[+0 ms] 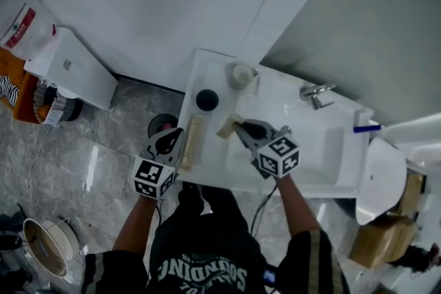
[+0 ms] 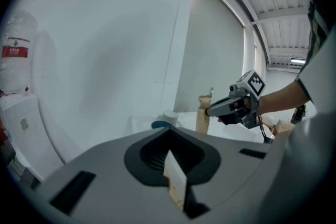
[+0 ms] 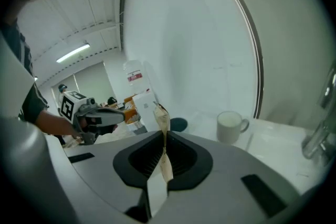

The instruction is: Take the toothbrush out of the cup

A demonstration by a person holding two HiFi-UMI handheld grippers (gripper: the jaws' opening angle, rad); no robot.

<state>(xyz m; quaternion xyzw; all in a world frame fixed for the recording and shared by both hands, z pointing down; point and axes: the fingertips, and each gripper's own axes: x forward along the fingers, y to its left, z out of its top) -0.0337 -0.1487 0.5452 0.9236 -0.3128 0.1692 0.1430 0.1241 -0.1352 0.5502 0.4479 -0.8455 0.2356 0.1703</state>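
I have the left tongs pinching a long pale packet and the right tongs pinching a crinkled paper strip, with the cup standing apart beyond them on the bench.

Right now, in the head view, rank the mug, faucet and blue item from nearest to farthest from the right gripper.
1. Mug, just beyond the right gripper.
2. Faucet, off to its right.
3. Blue item, far right.
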